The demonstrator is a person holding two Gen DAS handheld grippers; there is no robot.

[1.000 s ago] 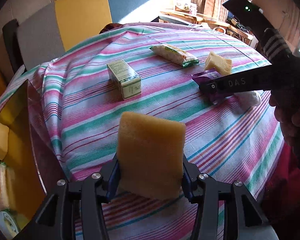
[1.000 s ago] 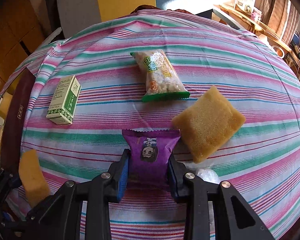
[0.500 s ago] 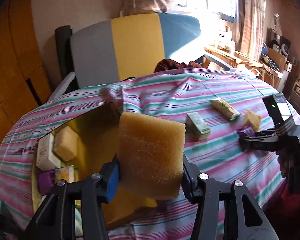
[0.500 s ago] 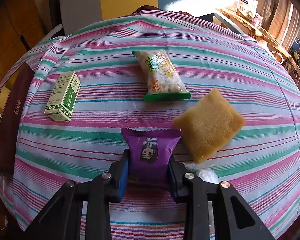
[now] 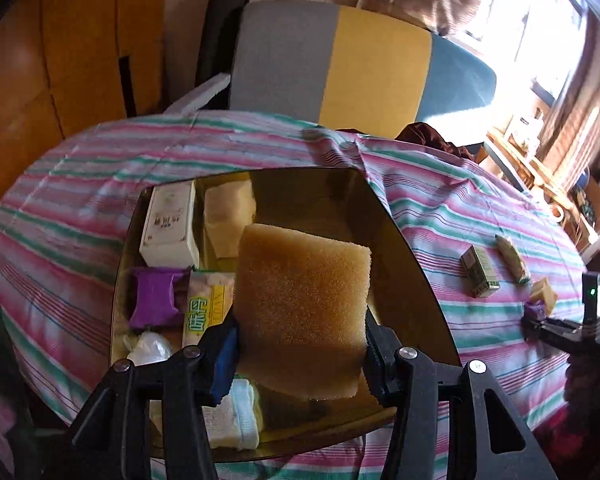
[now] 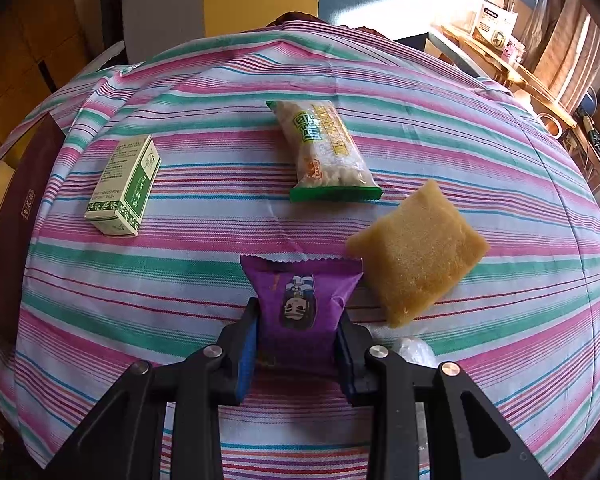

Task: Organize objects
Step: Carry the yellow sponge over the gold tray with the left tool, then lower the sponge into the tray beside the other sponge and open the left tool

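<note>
Left gripper (image 5: pixel 300 344) clamps the sponge (image 5: pixel 300 312) above the gold tray (image 5: pixel 412 280); right gripper (image 6: pixel 296 344) pinches the purple packet (image 6: pixel 300 296) on the striped cloth (image 6: pixel 500 160). Risk: released here, the springy sponge could bounce onto the snack packet (image 5: pixel 204 308) or tumble out. It hides the tray's middle, and the near end is cut off.
</note>
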